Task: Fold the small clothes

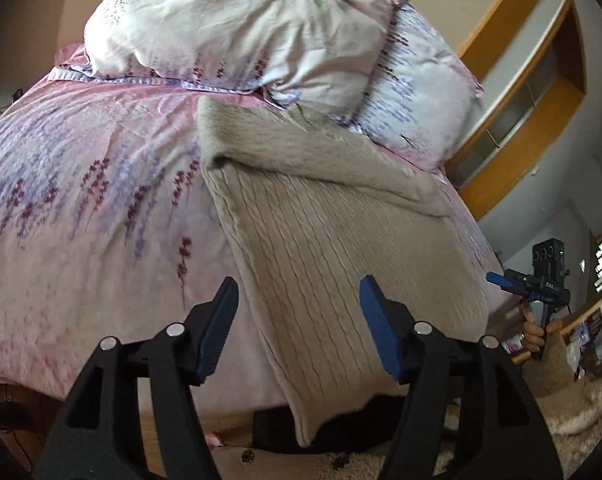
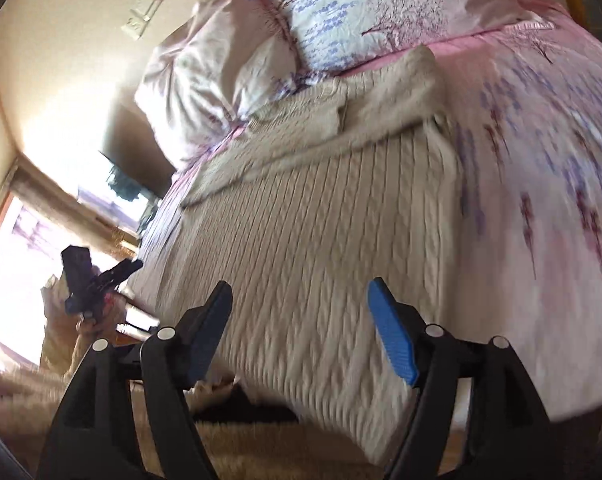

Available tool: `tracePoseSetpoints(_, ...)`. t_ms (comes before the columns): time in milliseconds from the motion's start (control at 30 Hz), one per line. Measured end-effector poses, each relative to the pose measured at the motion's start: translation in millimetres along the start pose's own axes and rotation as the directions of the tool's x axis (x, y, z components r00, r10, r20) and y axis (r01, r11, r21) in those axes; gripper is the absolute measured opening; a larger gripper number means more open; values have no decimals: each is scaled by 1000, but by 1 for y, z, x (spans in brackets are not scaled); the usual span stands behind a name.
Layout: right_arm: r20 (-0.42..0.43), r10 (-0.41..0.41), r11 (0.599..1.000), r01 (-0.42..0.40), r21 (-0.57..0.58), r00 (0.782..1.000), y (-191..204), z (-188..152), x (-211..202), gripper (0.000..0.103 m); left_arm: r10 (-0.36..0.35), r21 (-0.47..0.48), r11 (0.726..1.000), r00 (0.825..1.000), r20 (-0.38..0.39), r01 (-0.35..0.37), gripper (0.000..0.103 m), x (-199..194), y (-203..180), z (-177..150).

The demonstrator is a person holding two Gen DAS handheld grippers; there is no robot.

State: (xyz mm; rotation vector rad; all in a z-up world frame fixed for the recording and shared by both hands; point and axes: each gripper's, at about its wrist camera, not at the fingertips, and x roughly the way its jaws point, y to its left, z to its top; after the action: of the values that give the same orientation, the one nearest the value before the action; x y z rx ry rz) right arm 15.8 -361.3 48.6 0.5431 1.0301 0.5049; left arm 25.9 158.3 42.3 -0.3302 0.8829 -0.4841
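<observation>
A beige cable-knit sweater (image 1: 333, 232) lies on the pink flowered bed, its sleeves folded across the upper part and its hem hanging over the near edge. It also shows in the right wrist view (image 2: 321, 248). My left gripper (image 1: 299, 284) is open and empty, just above the sweater's lower left part. My right gripper (image 2: 299, 286) is open and empty above the lower part of the sweater. The right gripper also shows in the left wrist view (image 1: 497, 278), off the bed's right edge. The left gripper shows in the right wrist view (image 2: 135, 266) at the left.
The bed cover (image 1: 81, 200) is pink with purple flowers. Two flowered pillows (image 1: 229, 20) lie at the head, touching the sweater's top. A wooden cabinet (image 1: 521, 112) stands on the right. A shaggy rug (image 2: 101, 412) covers the floor below the bed edge.
</observation>
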Motion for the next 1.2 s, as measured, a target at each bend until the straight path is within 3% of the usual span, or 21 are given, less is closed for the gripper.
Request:
tracePoseSetpoints(100, -55, 39, 999, -39, -6, 998, -5, -41, -15, 75, -90, -15, 996, 995, -44, 90, 72, -10, 1, -34)
tracePoseSetpoints(200, -92, -2, 998, 7, 59, 996, -26, -68, -20, 76, -120, -48, 992, 988, -99, 116, 73, -9, 11, -59)
tracePoseSetpoints(333, -85, 14, 984, 2, 177, 996, -58, -78, -13, 76, -121, -46, 992, 981, -150, 115, 76, 2, 15, -74)
tracePoseSetpoints(533, -99, 73, 978, -52, 201, 992, -65, -78, 15, 75, -126, -47, 992, 965, -232, 118, 78, 40, 8, -82)
tracePoseSetpoints(600, -96, 96, 976, -75, 203, 991, -65, -78, 21, 69, -152, -70, 988, 960, -236, 139, 76, 48, 8, -83)
tracePoseSetpoints(667, -89, 138, 971, -117, 208, 986, -64, -79, 24, 57, -178, -99, 983, 952, -251, 157, 70, 59, 8, -83)
tracePoseSetpoints(733, -88, 170, 968, -149, 204, 982, -62, -80, 28, 42, -195, -127, 978, 943, -268, 166, 54, 65, 8, -85)
tracePoseSetpoints(767, -91, 176, 968, -155, 198, 980, -60, -81, 29, 29, -210, -147, 974, 939, -272, 175, 49, 68, 8, -85)
tracePoseSetpoints(800, -98, 177, 970, -157, 187, 979, -57, -82, 30, 18, -232, -178, 966, 933, -276, 188, 36, 71, 10, -86)
tracePoseSetpoints(833, -102, 175, 972, -155, 177, 979, -54, -82, 31, 13, -247, -203, 960, 929, -276, 194, 24, 73, 11, -86)
tracePoseSetpoints(900, -107, 174, 976, -158, 149, 979, -48, -83, 29, 10, -277, -240, 947, 922, -271, 214, 10, 73, 12, -88)
tracePoseSetpoints(933, -104, 171, 978, -157, 134, 980, -45, -83, 28, 9, -279, -243, 946, 922, -270, 215, 8, 73, 10, -88)
tracePoseSetpoints(1200, -53, 167, 985, -168, -25, 985, -7, -59, -1, 8, -312, -171, 944, 930, -193, 281, 6, 44, -7, -71)
